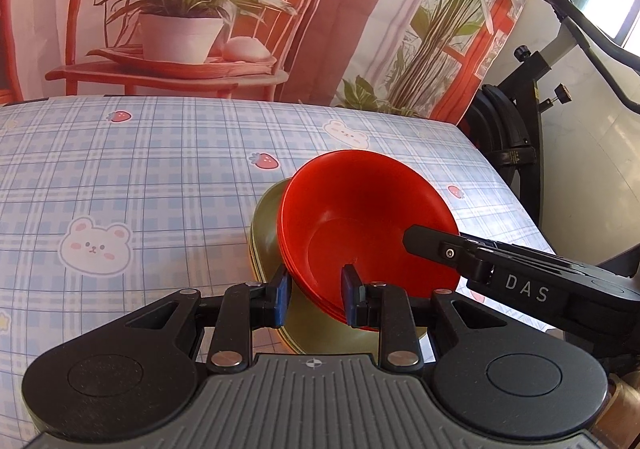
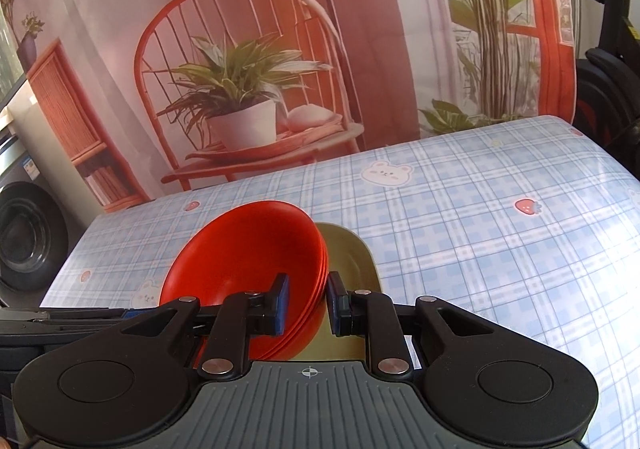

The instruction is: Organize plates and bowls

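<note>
Both my claws grip the stack of red bowls [image 1: 360, 217]: left gripper [image 1: 316, 289] and right gripper [image 2: 308, 303] pinch opposite rims, olive plates [image 1: 272, 233] directly beneath.

Tabletop [image 1: 140, 153] is bare cloth on the left and far side in the left wrist view, so there is free passage there. The centre is blocked by the red bowl stack [image 1: 360, 217] tilted over the olive plates [image 1: 268, 225]. Near right is crowded by the right gripper [image 1: 416, 239]. The backdrop [image 1: 280, 9] closes the far edge; the black exercise frame [image 1: 516, 117] stands off the right edge.
</note>
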### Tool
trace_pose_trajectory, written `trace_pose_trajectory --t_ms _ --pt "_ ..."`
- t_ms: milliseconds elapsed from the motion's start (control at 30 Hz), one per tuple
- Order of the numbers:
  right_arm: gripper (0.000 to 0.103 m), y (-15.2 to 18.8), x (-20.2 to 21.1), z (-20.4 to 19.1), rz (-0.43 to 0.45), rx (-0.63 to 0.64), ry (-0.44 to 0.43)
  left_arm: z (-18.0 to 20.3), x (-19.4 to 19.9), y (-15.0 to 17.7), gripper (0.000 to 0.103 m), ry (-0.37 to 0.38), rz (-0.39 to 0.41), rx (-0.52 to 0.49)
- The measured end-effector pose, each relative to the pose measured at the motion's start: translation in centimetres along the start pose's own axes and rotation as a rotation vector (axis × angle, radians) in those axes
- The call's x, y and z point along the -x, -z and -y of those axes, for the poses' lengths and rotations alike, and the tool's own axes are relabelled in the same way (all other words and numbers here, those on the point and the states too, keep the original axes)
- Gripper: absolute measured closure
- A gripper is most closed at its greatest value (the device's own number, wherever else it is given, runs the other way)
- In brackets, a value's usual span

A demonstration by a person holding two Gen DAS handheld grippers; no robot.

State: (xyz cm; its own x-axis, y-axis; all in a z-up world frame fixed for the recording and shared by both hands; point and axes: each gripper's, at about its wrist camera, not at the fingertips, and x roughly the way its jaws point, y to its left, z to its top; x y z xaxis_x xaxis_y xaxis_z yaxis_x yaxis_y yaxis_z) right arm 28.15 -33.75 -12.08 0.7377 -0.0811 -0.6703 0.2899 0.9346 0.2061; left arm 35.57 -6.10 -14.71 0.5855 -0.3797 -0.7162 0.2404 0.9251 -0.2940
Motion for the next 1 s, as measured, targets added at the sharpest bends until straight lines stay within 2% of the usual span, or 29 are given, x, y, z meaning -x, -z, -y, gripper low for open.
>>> trace_pose_trajectory --t_ms 467,633,1000 --pt "0.084 -0.1 -0.6 -0.1 0.000 -0.031 0.006 0.1 -0.2 -0.1 0.075 -0.003 -0.012 -0.029" --pt "0.084 0.3 -0.9 0.3 -0.030 -0.038 0.018 -0.1 -0.4 0.1 0.075 0.012 -0.023 -0.009" --pt "0.082 2.0 -0.9 1.0 -0.061 -0.091 0.042 0.5 -0.3 0.8 0.075 0.014 -0.038 -0.048"
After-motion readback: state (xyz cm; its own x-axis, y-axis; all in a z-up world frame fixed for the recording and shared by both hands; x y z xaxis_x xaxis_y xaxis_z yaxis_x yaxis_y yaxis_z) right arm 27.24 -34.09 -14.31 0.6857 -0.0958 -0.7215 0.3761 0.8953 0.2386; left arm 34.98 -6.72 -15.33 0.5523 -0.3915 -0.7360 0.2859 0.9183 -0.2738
